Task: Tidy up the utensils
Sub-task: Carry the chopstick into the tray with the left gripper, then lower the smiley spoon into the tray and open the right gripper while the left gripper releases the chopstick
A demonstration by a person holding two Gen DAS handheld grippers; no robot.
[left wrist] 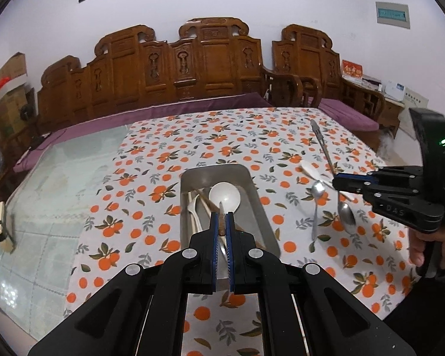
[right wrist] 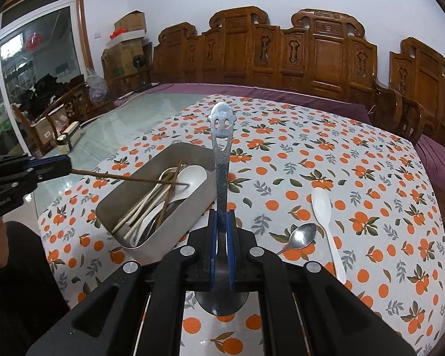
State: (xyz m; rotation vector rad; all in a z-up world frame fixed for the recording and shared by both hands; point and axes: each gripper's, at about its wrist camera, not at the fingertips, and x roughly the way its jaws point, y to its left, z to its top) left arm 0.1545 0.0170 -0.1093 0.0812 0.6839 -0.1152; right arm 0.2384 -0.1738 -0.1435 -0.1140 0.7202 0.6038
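Observation:
A steel tray (left wrist: 253, 190) (right wrist: 187, 207) on the orange-print cloth holds white spoons, chopsticks and a white ladle (left wrist: 225, 197). My left gripper (left wrist: 221, 218) is shut on a brown chopstick (right wrist: 127, 179) whose tip reaches into the tray; it also shows in the right wrist view (right wrist: 56, 167). My right gripper (right wrist: 221, 216) is shut on a steel spoon with a smiley-face handle (right wrist: 221, 148), held above the cloth right of the tray; it also shows in the left wrist view (left wrist: 341, 183). A small steel spoon (right wrist: 302, 235) and a white plastic spoon (right wrist: 323, 207) lie on the cloth.
A glass tabletop (left wrist: 59, 184) extends left of the cloth, with a small cream box (right wrist: 69, 133) on it. A carved wooden bench with a purple cushion (left wrist: 175, 106) runs behind the table. Cardboard boxes (right wrist: 127, 38) stand in the far corner.

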